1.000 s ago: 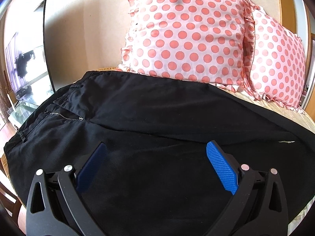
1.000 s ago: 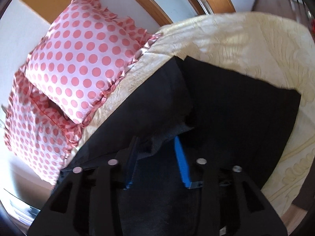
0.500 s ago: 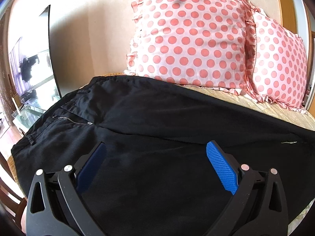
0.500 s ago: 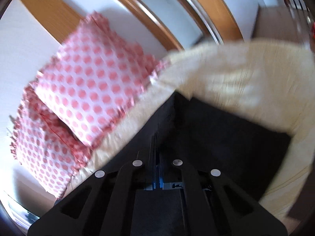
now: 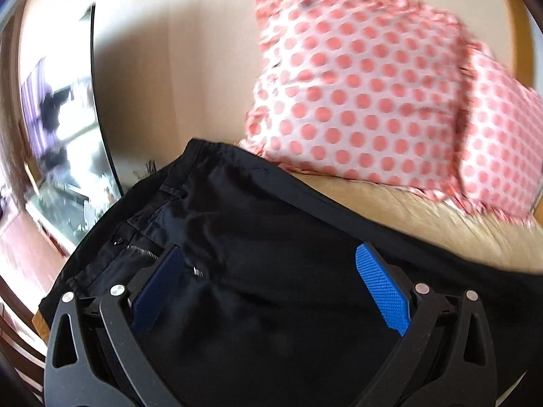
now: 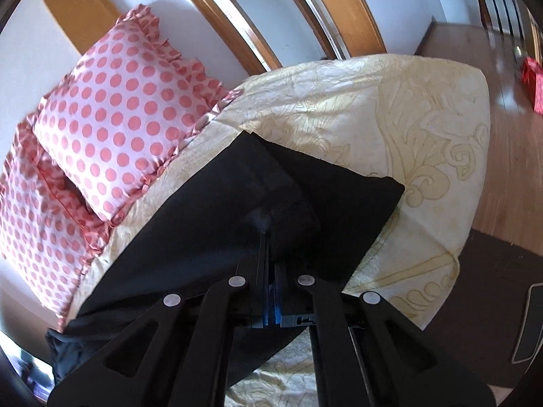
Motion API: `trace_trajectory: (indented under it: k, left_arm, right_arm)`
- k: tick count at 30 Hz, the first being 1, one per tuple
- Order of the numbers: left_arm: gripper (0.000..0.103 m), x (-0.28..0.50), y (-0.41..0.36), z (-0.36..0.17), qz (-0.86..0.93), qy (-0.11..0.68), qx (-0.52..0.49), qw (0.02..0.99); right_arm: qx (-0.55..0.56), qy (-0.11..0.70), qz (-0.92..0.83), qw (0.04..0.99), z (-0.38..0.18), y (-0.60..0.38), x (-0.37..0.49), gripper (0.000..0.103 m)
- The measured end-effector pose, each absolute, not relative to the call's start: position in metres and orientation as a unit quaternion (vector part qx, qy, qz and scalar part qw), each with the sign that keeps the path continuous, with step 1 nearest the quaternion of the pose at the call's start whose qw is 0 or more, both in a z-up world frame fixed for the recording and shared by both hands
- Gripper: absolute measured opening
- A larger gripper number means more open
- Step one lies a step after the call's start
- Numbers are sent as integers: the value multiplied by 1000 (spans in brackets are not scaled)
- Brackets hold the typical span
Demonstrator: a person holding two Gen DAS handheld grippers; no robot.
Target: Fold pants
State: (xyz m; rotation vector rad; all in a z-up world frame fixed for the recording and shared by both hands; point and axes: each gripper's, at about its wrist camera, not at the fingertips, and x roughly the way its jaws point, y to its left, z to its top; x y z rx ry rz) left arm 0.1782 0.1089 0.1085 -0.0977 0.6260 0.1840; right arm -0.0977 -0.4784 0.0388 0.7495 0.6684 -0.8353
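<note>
Our right claw [image 6: 269, 234] is pinching a raised fold of the pants [image 6: 217, 237], its two fingers pressed together with only black cloth between them. The pinched spot is sitting near the leg end of the pants, and the fabric is bunching up into a small peak just ahead of the fingertips. Our left claw [image 5: 271, 271] is spread wide and gripping nothing; it is hovering over the upper part of the pants [image 5: 271, 237], with its left finger beside the zipper [image 5: 146, 251] and the waistband running off toward the left edge of the view.

We are seeing the pants lying stretched across the bed [image 6: 390, 108], on its pale yellow patterned cover. Two pink dotted pillows [image 6: 115, 115] are leaning at the far side of the pants, against the wall, and the nearer pillow's frill is lying close beside the far edge of the black cloth. The leg end is resting well inside the bed's right-hand edge, beyond which the wooden floor [image 6: 502, 169] is showing. The left view is blurring.
</note>
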Motion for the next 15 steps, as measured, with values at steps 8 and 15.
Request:
trace_trajectory:
  k: [8, 15]
  left_arm:
    - [98, 336, 147, 93, 104, 424, -111, 893]
    - [73, 417, 163, 57, 151, 492, -151, 844]
  right_arm:
    - [332, 323, -383, 800, 39, -478, -95, 2]
    - [309, 340, -382, 802, 41, -476, -90, 2]
